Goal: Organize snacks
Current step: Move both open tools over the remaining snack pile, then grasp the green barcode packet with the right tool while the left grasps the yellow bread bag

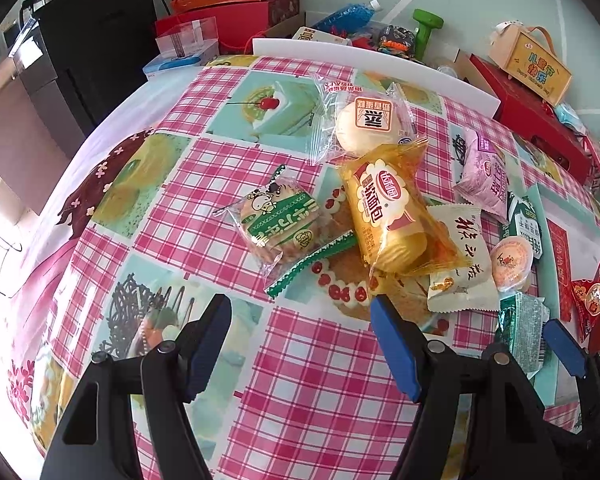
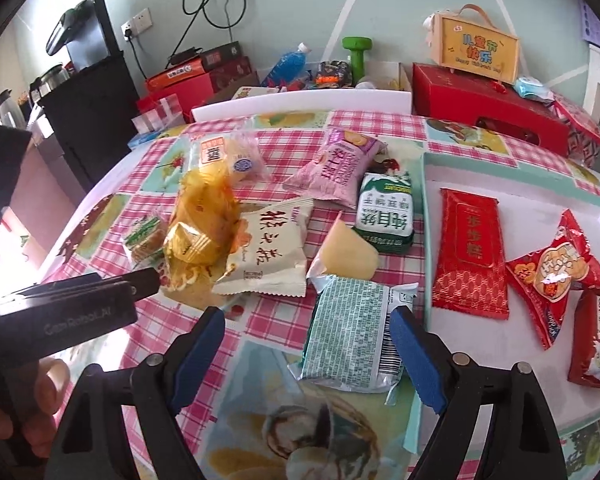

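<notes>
From the left wrist, the left gripper point(image 1: 300, 344) hangs released over bare tablecloth point(image 1: 320, 420), the yellow bread packet point(image 1: 392, 216) piled beyond; from the right wrist, the right gripper point(image 2: 306, 354) gapes unclenched around the green packet point(image 2: 350, 336) beside the tray point(image 2: 428, 184).

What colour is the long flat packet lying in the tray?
Red with gold lettering; the long flat packet shows best in the right wrist view.

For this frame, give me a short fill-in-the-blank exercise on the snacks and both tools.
1. The long red packet lies flat inside the white ____.
2. The yellow bread packet lies partly on top of the ____ packet with black writing.
3. The right tool hovers with its jaws ____ over a green foil packet.
4. The left tool holds ____.

Missing words: tray; white; open; nothing
</notes>
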